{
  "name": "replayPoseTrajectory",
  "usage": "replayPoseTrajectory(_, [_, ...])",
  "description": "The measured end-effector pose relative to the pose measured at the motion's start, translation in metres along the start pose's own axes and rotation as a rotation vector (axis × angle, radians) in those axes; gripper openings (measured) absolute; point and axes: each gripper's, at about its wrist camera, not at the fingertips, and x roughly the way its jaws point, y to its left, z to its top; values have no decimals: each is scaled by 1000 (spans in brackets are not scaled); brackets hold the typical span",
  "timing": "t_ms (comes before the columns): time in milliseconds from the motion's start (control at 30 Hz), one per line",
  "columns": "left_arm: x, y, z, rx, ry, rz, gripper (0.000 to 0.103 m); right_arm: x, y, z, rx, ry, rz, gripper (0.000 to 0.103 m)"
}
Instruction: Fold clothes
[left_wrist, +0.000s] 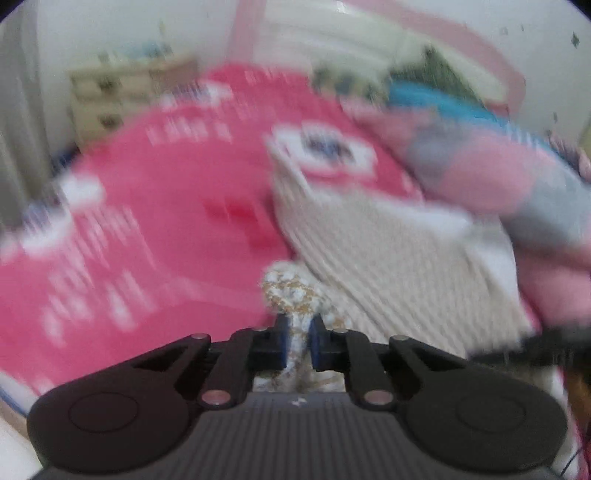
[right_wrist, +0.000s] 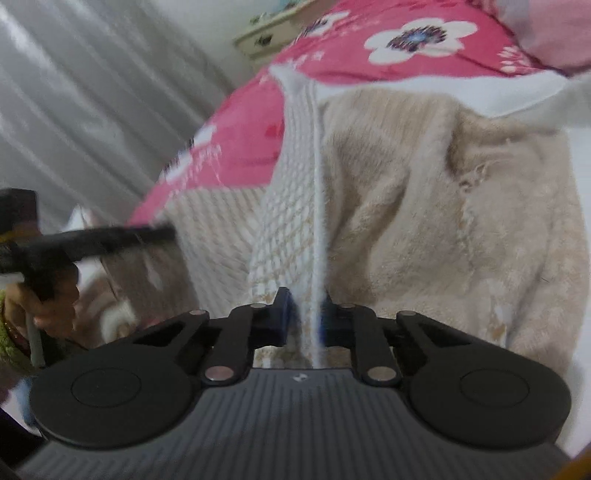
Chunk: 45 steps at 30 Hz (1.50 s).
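Cream knit sweater (right_wrist: 424, 192) lay on the bed's pink floral bedspread (right_wrist: 243, 144).
Left gripper (left_wrist: 298, 341) pinched a bunched knit edge; right gripper (right_wrist: 304, 317) was clamped on a raised knit fold of it.

Right gripper (right_wrist: 303, 314) pinching cream knit sweater (right_wrist: 424, 192), pink floral bedspread (right_wrist: 332, 51)

Both wrist cameras sit close behind their own jaws, tilted down at the bed. Each shares the cream knit sweater (left_wrist: 388, 251) (right_wrist: 291, 206) on the pink floral bedsheet (left_wrist: 155, 206) (right_wrist: 251, 133), which runs from 9 to 12 o'clock.
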Motion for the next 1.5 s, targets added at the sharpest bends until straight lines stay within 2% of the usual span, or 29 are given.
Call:
replayPoseTrajectory(67, [-19, 20, 34, 2, -53, 59, 12, -9, 3, 3, 26, -31, 23, 11])
replayPoseTrajectory(133, [-34, 45, 69, -12, -88, 139, 12, -13, 9, 7, 60, -55, 80, 3])
replayPoseTrajectory(200, [-43, 71, 98, -3, -130, 246, 12, -14, 15, 12, 93, -73, 148, 3])
replayPoseTrajectory(300, [-36, 112, 128, 14, -158, 443, 12, -1, 35, 22, 86, -77, 191, 3])
replayPoseTrajectory(367, [-15, 145, 141, 22, -141, 584, 12, 19, 42, 27, 81, -62, 190, 3])
replayPoseTrajectory(433, [22, 185, 142, -20, -24, 695, 13, 40, 39, 28, 106, -35, 168, 3])
replayPoseTrajectory(533, [83, 244, 126, -175, 249, 739, 17, 63, 26, 23, 163, 22, 110, 4])
replayPoseTrajectory(567, [94, 256, 119, -212, 307, 734, 17, 70, 22, 21, 182, 41, 89, 4])
replayPoseTrajectory(600, [101, 262, 114, -229, 337, 741, 22, 76, 17, 19, 201, 61, 67, 4])
replayPoseTrajectory(633, [103, 262, 111, -229, 333, 754, 28, 83, 13, 17, 219, 81, 46, 5])
replayPoseTrajectory(767, [94, 264, 118, -222, 295, 782, 36, 82, 9, 18, 235, 110, 24, 14])
replayPoseTrajectory(800, [91, 262, 125, -221, 270, 796, 37, 79, 10, 17, 229, 114, 21, 21])
replayPoseTrajectory(867, [84, 254, 142, -203, 186, 832, 42, 71, 12, 14, 206, 121, 9, 29])
replayPoseTrajectory(933, [68, 240, 152, -181, 112, 852, 46, 62, 12, 7, 186, 123, 6, 35])
replayPoseTrajectory(1000, [49, 224, 162, -173, 42, 854, 46, 50, 14, 0, 169, 117, 2, 41])
replayPoseTrajectory(1100, [8, 191, 172, -178, -71, 789, 47, 29, 21, -12, 138, 98, -12, 43])
replayPoseTrajectory(1167, [-23, 161, 170, -134, -122, 685, 48, 6, 26, -19, 120, 68, -27, 43])
replayPoseTrajectory(1233, [-52, 125, 159, -56, -127, 551, 51, -18, 30, -25, 108, 29, -33, 43])
replayPoseTrajectory(1333, [-91, 71, 130, 89, -73, 330, 57, -64, 36, -38, 90, -52, -30, 44])
replayPoseTrajectory(1433, [-112, 35, 92, 145, 59, 89, 57, -109, 46, -57, 77, -145, -29, 45])
replayPoseTrajectory(1500, [-116, 20, 61, 166, 130, -24, 57, -133, 53, -71, 48, -212, -36, 50])
